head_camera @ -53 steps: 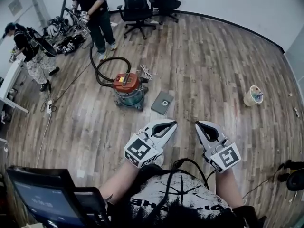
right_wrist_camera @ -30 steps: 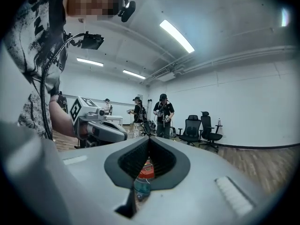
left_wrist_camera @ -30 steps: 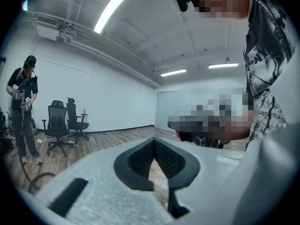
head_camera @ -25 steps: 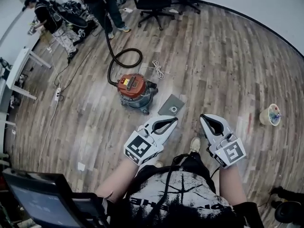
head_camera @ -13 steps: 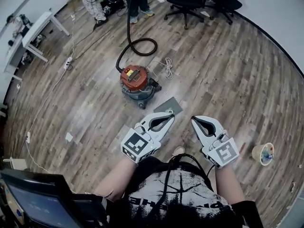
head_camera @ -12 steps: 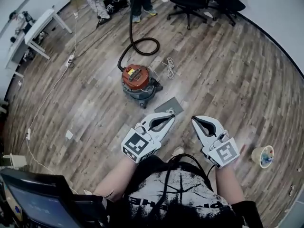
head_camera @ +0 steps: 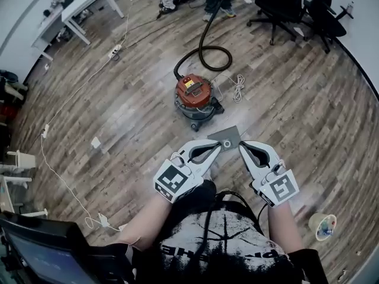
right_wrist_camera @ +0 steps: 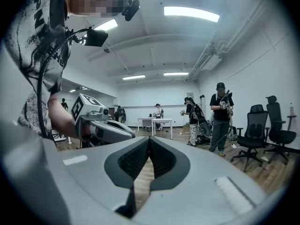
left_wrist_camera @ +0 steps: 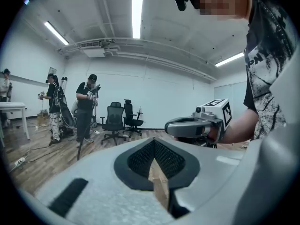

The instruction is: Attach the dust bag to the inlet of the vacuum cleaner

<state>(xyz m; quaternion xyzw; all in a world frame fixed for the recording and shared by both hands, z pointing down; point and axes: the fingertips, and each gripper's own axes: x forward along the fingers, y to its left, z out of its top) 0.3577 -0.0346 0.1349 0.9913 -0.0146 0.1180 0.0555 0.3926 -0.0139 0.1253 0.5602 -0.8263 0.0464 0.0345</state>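
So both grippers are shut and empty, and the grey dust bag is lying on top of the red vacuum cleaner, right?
Not quite. The dust bag lies flat on the floor beside the vacuum cleaner, not on top of it, as the head view shows. The left gripper and right gripper are shut and empty, as you said.

Head view: steeply down onto brown wood-plank floor (head_camera: 118, 129). Both gripper views: level, close behind their jaws, sharing black swivel chairs (right_wrist_camera: 256, 125).

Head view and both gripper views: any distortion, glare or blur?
Head view: strong fisheye curves the wooden plank floor; the red-lidded canister vacuum cleaner is sharp. Left gripper view: dark round vignette, ceiling strip light blown out. Right gripper view: likewise.
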